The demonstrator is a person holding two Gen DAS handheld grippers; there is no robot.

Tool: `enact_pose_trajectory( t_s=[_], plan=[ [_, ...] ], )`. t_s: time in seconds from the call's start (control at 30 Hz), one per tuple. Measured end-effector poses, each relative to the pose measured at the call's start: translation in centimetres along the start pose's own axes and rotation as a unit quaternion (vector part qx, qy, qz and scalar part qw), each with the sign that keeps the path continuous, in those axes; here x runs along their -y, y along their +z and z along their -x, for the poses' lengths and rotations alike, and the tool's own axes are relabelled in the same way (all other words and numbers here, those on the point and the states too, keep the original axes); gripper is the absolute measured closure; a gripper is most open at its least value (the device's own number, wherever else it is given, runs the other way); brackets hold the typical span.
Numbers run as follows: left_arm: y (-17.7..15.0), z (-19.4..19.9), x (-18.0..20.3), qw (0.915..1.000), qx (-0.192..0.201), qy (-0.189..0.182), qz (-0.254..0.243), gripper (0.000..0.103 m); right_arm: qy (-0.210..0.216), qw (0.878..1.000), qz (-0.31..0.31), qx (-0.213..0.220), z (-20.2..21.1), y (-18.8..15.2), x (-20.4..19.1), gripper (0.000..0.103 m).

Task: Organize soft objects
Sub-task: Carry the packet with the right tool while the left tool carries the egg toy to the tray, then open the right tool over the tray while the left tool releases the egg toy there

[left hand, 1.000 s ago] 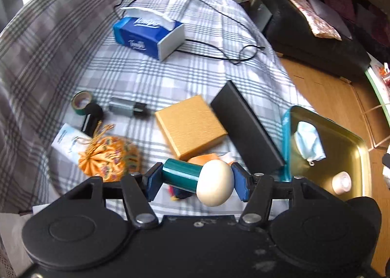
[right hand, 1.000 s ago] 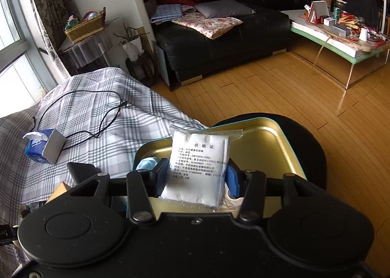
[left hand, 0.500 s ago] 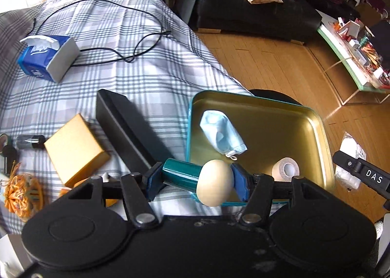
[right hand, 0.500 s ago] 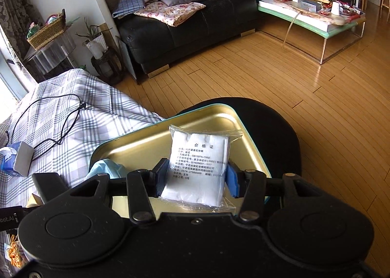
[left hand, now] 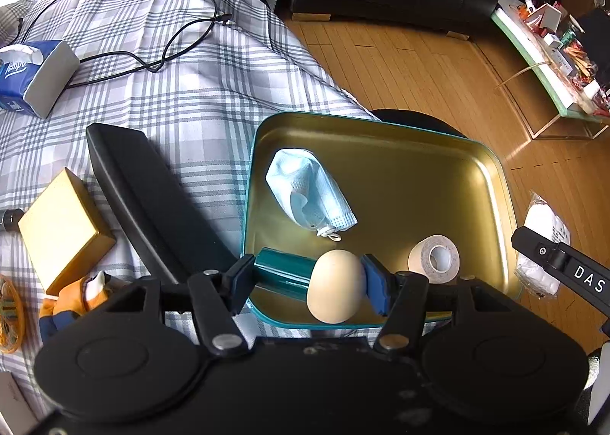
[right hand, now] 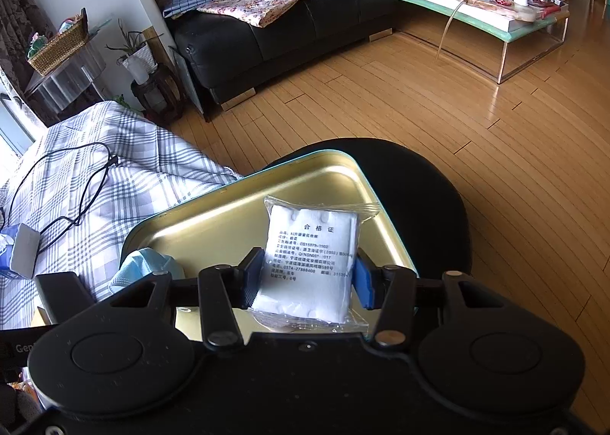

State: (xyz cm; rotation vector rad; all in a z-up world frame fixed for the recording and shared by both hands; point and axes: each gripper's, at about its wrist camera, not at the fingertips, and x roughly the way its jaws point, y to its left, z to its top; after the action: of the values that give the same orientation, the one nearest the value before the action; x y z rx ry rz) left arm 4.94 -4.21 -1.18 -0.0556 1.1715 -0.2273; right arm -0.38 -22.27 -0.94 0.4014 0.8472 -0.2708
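Now both claws hover over the tray, each clamping something.

Plaid bedcover carries blue tissue box, black cable, long black case, gold box; black sofa behind.

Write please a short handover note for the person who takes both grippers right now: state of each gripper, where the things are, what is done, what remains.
Left gripper: shut on a makeup sponge with green handle, over the near edge of the gold tray.
Right gripper: shut on a packet of cotton pads, above the tray.
Done: face mask and tape roll lie in the tray.
Left: set down both held items. The orange pouch lies on the plaid cloth; a small orange soft item is beside it.
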Motion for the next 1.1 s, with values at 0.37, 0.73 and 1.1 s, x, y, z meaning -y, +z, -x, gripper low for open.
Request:
enact_pose_trajectory(
  t_s=[0.37,0.73,1.1],
  plan=[
    [-0.2,0.3,0.9,0.9996,0.013,0.005,-0.025,0.019,-0.006,1.000,-0.001,-0.002,-0.2,0.3,-0.1,0.054],
    [-1.1,0.2,0.4,0.9998,0.000,0.008,-0.017,0.018,-0.033,0.999,0.004,0.005,-0.2,0.3,-0.1,0.051],
    [-1.3,0.2,0.4,0.9998,-0.001,0.007,-0.017,0.017,-0.047,0.998,0.029,0.029,0.0,0.1,-0.6,0.039]
  ],
)
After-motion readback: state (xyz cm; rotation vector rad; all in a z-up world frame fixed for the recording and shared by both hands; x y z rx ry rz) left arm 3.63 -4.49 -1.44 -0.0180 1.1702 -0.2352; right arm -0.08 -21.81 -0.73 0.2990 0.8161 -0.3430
